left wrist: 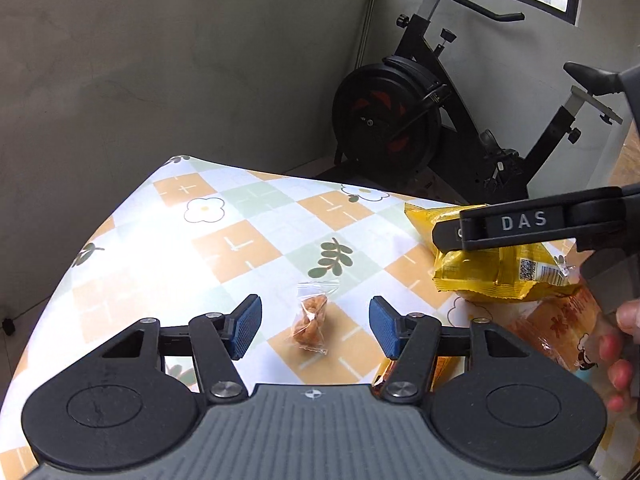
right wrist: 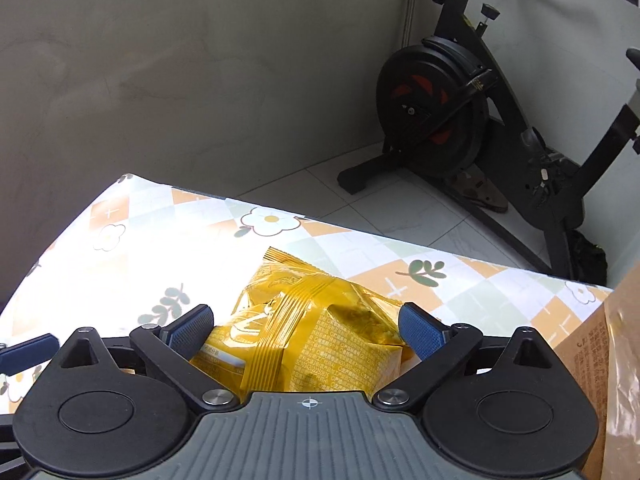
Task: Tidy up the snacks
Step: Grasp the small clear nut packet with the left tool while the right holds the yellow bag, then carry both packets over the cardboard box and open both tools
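Nearest the left wrist camera, the left gripper (left wrist: 316,326) stood with its blue fingers (left wrist: 245,326) spread, and a small clear packet (left wrist: 310,322) of orange snack lay on the surface (left wrist: 224,240) between them, touching neither pad. No earlier view was available. Just right of that gripper, an orange printed snack bag (left wrist: 560,328) lay partly beneath a yellow snack bag (left wrist: 492,276), and a second orange pack showed behind the right-hand finger linkage. A person's hand (left wrist: 618,354) appeared at the right edge of this view. The right gripper (right wrist: 306,330) stood over the yellow snack bag (right wrist: 308,336) with its fingers (right wrist: 420,336) wide apart, one on each side of the bag; whether the pads touched the foil could not be determined, and no squeeze was visible. The bag rested on the patterned cloth near the far edge of the surface. A brown paper bag (right wrist: 612,360) stood at the right margin of the right wrist view. An exercise bike (right wrist: 460,120) stood on the tiled floor (right wrist: 400,216) beyond the surface, against a grey wall (right wrist: 200,60).
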A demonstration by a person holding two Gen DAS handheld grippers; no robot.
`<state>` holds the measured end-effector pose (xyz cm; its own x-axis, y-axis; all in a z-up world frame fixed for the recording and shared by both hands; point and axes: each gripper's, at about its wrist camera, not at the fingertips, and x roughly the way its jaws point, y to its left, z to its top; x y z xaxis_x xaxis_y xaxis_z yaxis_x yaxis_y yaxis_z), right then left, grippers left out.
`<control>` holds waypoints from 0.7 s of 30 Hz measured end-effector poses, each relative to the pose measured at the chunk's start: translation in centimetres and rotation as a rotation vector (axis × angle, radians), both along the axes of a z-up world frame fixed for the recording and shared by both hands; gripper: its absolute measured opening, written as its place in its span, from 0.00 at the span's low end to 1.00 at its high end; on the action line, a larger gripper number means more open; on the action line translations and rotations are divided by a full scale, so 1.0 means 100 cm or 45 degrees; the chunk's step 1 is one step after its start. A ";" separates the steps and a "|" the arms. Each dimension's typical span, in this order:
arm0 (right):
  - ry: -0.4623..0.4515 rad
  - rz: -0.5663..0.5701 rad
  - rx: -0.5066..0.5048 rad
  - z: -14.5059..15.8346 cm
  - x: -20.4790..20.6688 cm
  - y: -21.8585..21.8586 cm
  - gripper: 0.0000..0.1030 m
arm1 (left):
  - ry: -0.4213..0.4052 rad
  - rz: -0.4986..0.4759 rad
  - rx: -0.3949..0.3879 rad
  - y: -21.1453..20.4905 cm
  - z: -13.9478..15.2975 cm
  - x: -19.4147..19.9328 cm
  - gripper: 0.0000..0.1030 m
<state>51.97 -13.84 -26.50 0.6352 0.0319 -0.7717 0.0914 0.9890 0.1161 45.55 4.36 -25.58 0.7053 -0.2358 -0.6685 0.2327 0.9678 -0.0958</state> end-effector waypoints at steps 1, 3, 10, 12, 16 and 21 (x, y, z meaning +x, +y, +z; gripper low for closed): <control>-0.004 -0.001 0.019 0.001 -0.003 -0.002 0.95 | 0.013 0.009 -0.002 -0.002 -0.003 0.004 0.51; -0.010 0.000 0.045 0.001 -0.008 -0.005 0.95 | 0.034 0.027 0.006 -0.005 -0.009 0.011 0.39; -0.005 0.076 0.015 0.003 -0.018 0.003 0.95 | 0.006 0.022 0.060 -0.004 -0.014 -0.006 0.17; 0.006 0.087 -0.028 0.003 -0.021 0.012 0.98 | 0.007 0.057 0.046 0.005 -0.013 -0.014 0.17; 0.006 0.102 -0.077 0.003 -0.031 0.021 1.00 | -0.004 0.176 0.006 0.027 -0.008 -0.035 0.17; -0.014 0.149 0.019 0.008 -0.055 0.020 0.92 | -0.044 0.244 -0.037 0.046 0.007 -0.066 0.17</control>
<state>46.50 -11.88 -25.72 0.6350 0.1179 -0.7634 -0.0258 0.9910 0.1315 38.92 8.94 -24.87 0.7615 -0.1138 -0.6381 0.0480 0.9917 -0.1196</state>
